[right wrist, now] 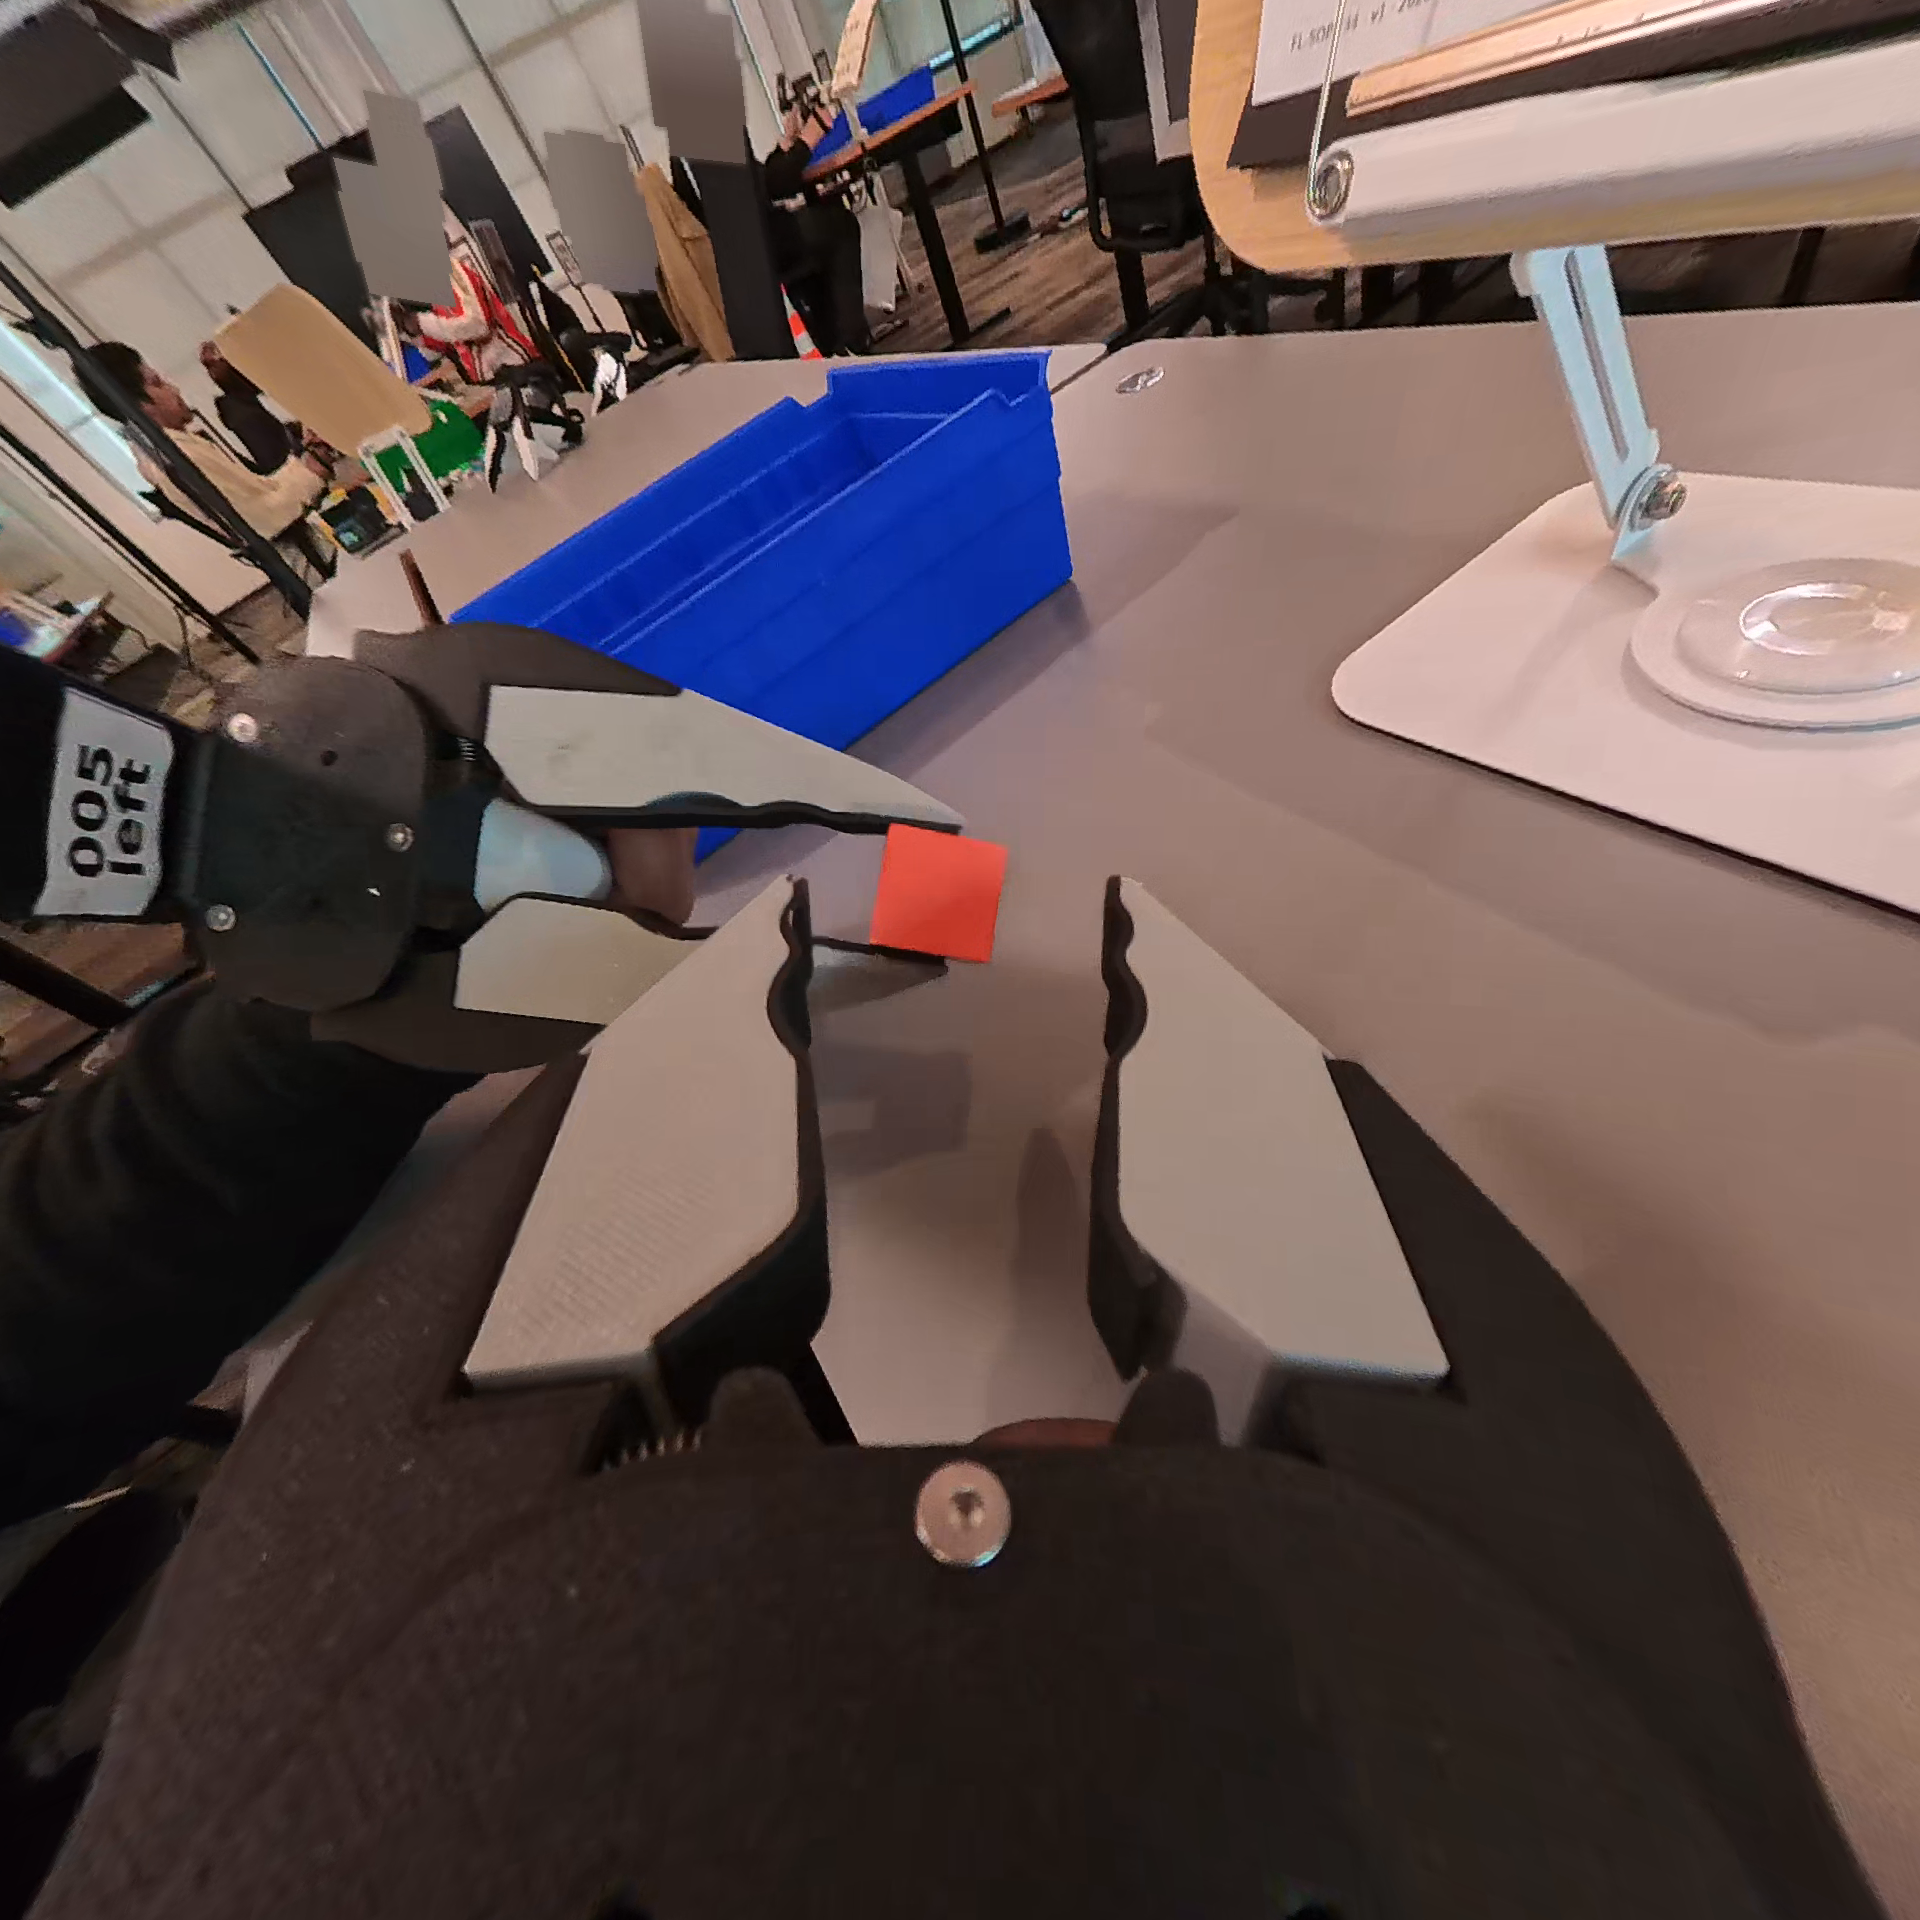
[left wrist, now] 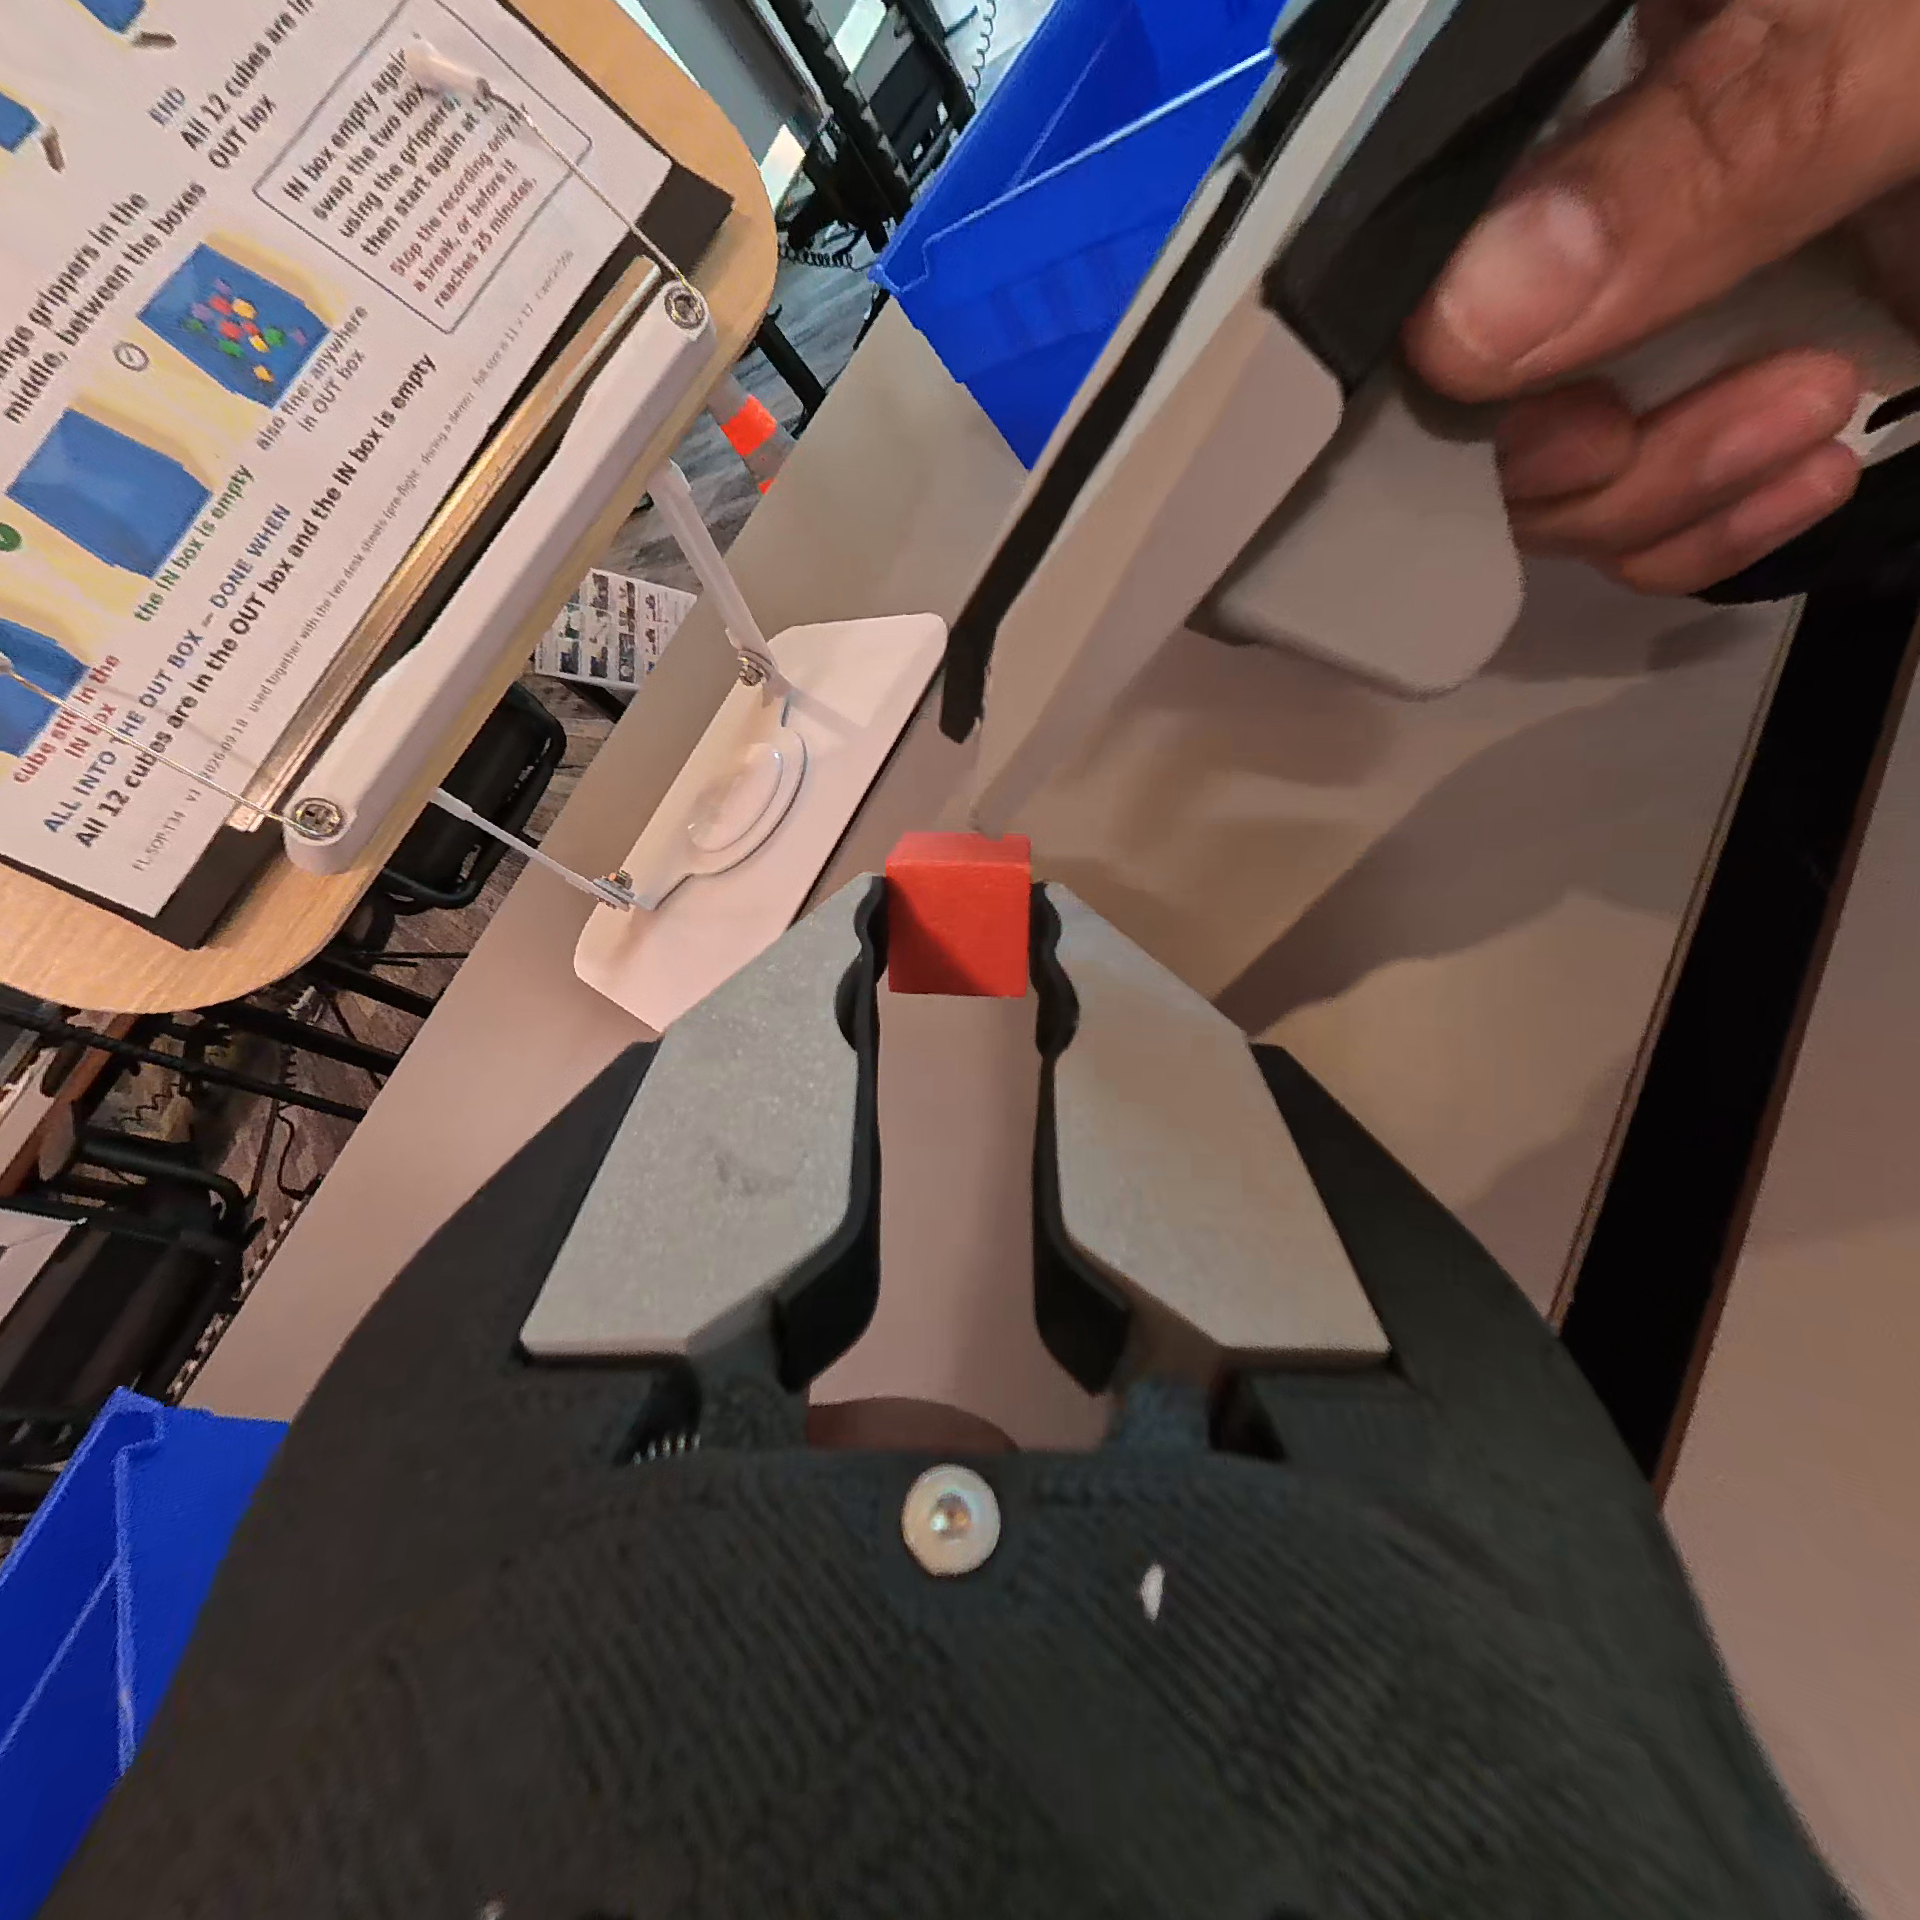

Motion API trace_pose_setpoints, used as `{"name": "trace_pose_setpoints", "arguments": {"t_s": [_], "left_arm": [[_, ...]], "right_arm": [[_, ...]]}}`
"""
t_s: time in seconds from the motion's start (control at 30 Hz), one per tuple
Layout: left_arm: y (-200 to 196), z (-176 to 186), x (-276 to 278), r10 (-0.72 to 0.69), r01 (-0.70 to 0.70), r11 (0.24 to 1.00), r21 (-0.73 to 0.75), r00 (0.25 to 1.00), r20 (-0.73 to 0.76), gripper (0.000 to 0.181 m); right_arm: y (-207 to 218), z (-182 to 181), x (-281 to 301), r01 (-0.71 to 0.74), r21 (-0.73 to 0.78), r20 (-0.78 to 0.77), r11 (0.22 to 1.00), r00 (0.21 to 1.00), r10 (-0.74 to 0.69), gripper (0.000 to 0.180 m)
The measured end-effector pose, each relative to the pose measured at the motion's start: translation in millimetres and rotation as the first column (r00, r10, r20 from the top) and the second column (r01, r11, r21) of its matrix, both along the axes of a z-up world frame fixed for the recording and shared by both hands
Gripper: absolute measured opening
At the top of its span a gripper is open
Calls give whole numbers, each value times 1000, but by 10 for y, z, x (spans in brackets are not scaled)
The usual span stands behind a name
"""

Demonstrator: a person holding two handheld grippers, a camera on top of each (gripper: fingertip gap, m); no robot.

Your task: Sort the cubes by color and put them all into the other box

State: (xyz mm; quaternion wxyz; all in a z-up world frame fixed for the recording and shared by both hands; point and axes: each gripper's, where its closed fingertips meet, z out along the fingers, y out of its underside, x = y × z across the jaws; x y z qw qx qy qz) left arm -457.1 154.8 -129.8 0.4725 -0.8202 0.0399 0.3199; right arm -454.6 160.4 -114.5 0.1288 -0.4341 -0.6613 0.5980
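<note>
The red cube (left wrist: 958,914) is pinched at the tips of the left gripper (left wrist: 958,940), above the tabletop (right wrist: 1351,1039). It is judged light, rigid, best held on opposite flat faces. The right gripper (right wrist: 956,966) is held wide, empty.

Grey table (right wrist: 1455,1039); white stand base (right wrist: 1558,727); wooden board (left wrist: 665,135); desks (right wrist: 914,114), seated people behind.
</note>
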Motion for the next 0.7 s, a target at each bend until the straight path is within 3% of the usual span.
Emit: {"name": "trace_pose_setpoints", "arguments": {"t_s": [0.03,0.43,0.53,0.7], "left_arm": [[3,10,12,-5,5,1000,3,1000,-2,24],[85,34,183,-75,75,997,6,996,-41,24],[106,6,218,-89,89,996,-9,995,-46,24],[111,7,220,-87,86,996,-9,995,-57,24]], "right_arm": [[-4,-18,-1,0,7,6,1000,1000,0,54],[-141,-201,40,-75,-48,120,996,990,80,50],[-194,-208,69,-107,-54,116,993,987,113,30],[-199,-207,75,-105,-40,115,994,987,109,28]]}}
